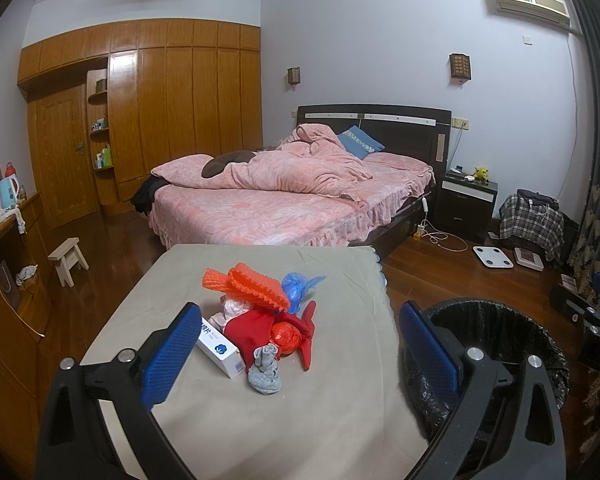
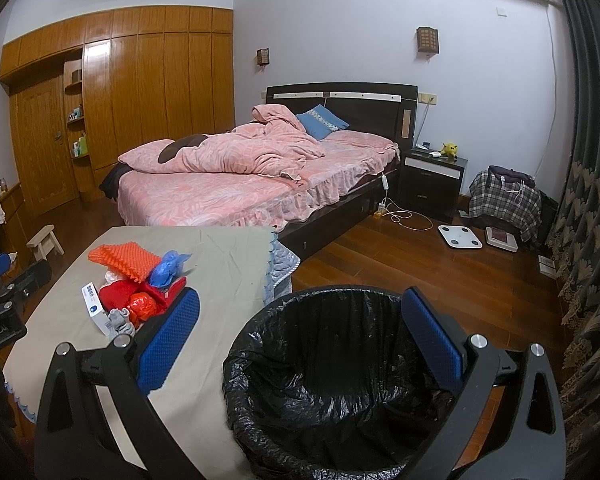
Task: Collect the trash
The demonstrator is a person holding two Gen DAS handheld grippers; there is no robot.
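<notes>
Hovering with my left gripper [image 1: 296, 344] and right gripper [image 2: 300, 332] both spread empty, I judge the grey sock [image 1: 265, 372], nearest, soft and light; pinch its bunched middle.

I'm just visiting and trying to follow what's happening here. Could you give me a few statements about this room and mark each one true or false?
1. The bin is lined with a black bag. True.
2. The left gripper is clamped on the white box. False: its jaws are open and hold nothing.
3. The trash pile lies on the cloth-covered table. True.
4. The orange foam netting is already in the bin. False: it sits on top of the pile.
5. The right gripper is open. True.
</notes>
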